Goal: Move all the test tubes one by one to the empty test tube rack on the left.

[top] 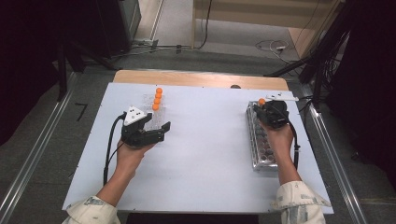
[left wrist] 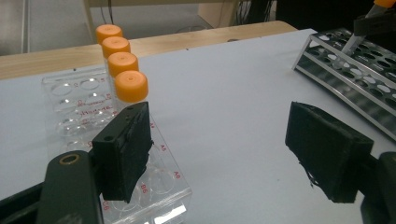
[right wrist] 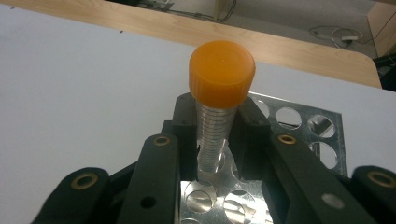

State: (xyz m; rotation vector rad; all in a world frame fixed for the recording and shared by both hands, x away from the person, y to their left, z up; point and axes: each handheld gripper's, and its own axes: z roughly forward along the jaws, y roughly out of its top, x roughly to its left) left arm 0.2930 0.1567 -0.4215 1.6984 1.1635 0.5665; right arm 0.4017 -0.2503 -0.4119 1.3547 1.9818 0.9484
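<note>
At the right of the high view, the right gripper [top: 270, 111] sits over the far end of the metal rack [top: 261, 161], its jaws clenched on a clear tube [right wrist: 212, 135] with an orange cap [right wrist: 222, 73]; the right gripper view shows both pads pressed on the ribbed wall just below the cap. That tube stands nearly upright, long axis running from the cap at upper centre of that frame down to a tip that looks to be at or just inside a rack hole, though the tip is partly hidden by the jaws. Across the counter [top: 205, 154], at the left of the high view, a clear rack [left wrist: 84, 116] carries four capped tubes [left wrist: 131, 87] in a row, and the left gripper [top: 152, 130] lies just below and right of it with jaws released, nothing between them. Judging by this, the tube is bound for the clear rack, so the move turns on lifting it straight up along its axis until the tip is free of the hole, then carrying it leftward; the right hand holds it, while the left is nearer the goal
</note>
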